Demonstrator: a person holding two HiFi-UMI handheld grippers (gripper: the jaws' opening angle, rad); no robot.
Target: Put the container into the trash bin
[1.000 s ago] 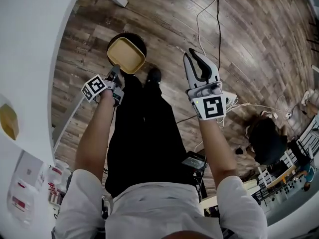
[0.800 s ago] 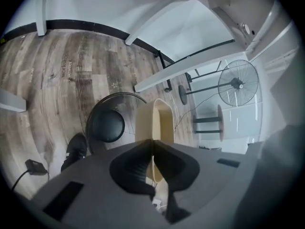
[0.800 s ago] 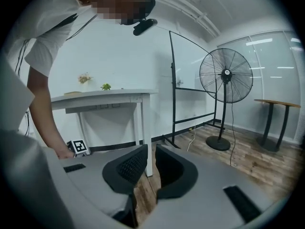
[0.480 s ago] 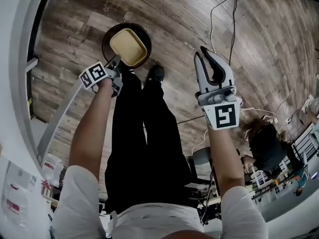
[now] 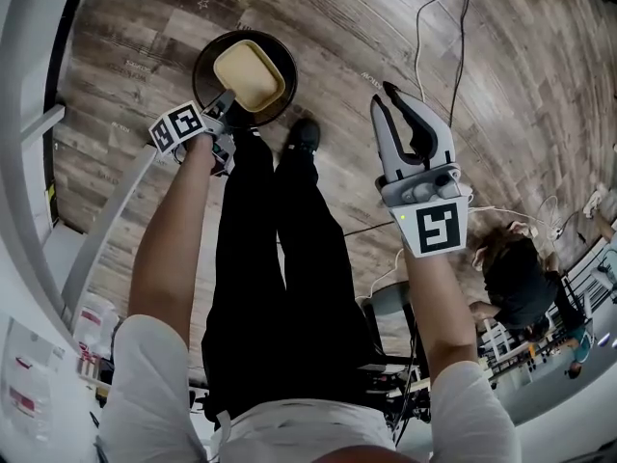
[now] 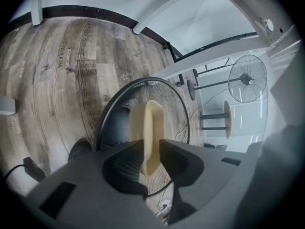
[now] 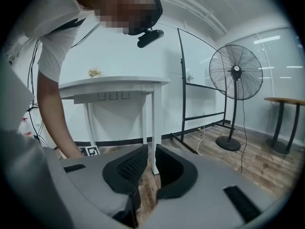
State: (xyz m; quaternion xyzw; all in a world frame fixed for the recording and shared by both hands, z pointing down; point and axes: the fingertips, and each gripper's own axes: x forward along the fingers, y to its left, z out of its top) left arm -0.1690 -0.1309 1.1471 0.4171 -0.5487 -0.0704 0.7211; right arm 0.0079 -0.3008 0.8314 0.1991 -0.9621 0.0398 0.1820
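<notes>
The container (image 5: 250, 75) is a shallow, pale yellow tray with rounded corners and a plain, bare inside. In the head view its open side faces up at me and it lies nearly flat. It is close to square, and its slightly longer axis runs from upper left to lower right. It hangs over the mouth of the trash bin (image 5: 198, 66), a round black bin that stands on the wooden floor (image 5: 135, 27) just ahead of my shoe (image 5: 301, 138). Most of the tray sits inside the circle of the rim.

My left gripper (image 5: 228, 107) has the tray by its near, lower-left edge. In the left gripper view the container (image 6: 151, 123) shows edge-on, as a narrow upright sliver that runs straight away from the left gripper (image 6: 149, 147) and out over the trash bin (image 6: 114, 97), whose mesh wall shows behind it. The 2 jaws are opening. The tray's edge is between them and the pads look to lie against both of its sides. I can make out no gap there.

My right gripper (image 5: 386, 99) is off to the right, well apart from the bin, over bare floor. In the right gripper view the right gripper (image 7: 147, 168) has its jaws a narrow slit apart, with nothing between them.
</notes>
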